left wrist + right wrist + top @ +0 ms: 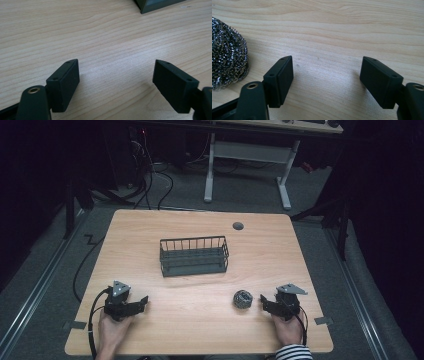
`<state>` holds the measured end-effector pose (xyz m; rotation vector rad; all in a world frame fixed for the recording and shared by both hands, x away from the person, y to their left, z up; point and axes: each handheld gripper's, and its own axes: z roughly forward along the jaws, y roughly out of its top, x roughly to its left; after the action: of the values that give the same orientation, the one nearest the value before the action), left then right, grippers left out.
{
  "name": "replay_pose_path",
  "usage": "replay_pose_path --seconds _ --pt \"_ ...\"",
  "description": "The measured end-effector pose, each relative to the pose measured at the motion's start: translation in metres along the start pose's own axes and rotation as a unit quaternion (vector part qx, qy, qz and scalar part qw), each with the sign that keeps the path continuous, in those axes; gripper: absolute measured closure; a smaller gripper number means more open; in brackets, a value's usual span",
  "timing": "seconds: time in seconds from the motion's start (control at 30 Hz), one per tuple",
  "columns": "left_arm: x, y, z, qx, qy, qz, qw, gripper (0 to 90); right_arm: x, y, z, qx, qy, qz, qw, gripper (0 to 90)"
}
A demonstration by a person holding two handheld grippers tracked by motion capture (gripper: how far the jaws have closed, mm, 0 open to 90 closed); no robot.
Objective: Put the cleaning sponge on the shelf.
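A dark wire basket (194, 256) stands in the middle of the wooden table (200, 330); one of its corners (160, 5) shows at the top of the left gripper view. A steel wool scourer (243, 298) lies at the front right, and in the right gripper view the scourer (227, 55) sits just left of the jaws. My right gripper (263, 301) rests beside it, open, with bare wood between its jaws (327, 80). My left gripper (144, 301) rests at the front left, open and holding nothing (116, 80).
A round grey grommet (238, 226) sits near the table's far edge. Beyond the table stand a white desk frame (247, 165) and cables on the floor (150, 175). Bare wood lies between the basket and the two hands.
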<state>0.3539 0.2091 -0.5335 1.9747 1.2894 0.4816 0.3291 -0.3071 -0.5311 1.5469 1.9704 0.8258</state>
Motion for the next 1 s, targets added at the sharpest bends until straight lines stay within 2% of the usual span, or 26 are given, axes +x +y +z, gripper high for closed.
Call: replay_pose_path --seconds 0.13,0.2,0.3,0.4,0.63,0.7,1.0 --pt "-0.004 0.007 -0.002 -0.007 -0.011 0.003 0.9999 22.8 -0.001 0.0 0.0 -0.001 0.0 0.002 1.0 29.1" --pt "-0.01 0.015 -0.004 -0.012 -0.024 0.008 0.9996 22.3 -0.001 0.001 0.0 0.0 0.002 0.0 1.0 29.1" --pt "-0.013 0.021 -0.005 -0.02 -0.029 0.014 0.9993 22.2 -0.002 0.002 0.0 0.004 0.004 0.001 1.0 30.2" --pt "-0.019 0.028 -0.007 -0.027 -0.046 0.01 0.9985 22.1 -0.002 0.001 0.0 -0.002 0.002 -0.001 1.0 31.0" --pt "-0.031 0.05 -0.013 -0.038 -0.065 0.02 0.9969 21.4 -0.002 0.0 0.0 -0.002 0.001 0.0 1.0 31.2" --pt "-0.035 0.056 -0.016 -0.048 -0.064 0.026 0.9964 21.9 -0.001 0.0 0.0 -0.003 0.001 0.0 1.0 31.3" --pt "-0.035 0.083 -0.025 -0.065 -0.079 0.013 0.9947 24.7 0.0 0.0 0.0 -0.004 -0.002 -0.004 1.0 33.2"
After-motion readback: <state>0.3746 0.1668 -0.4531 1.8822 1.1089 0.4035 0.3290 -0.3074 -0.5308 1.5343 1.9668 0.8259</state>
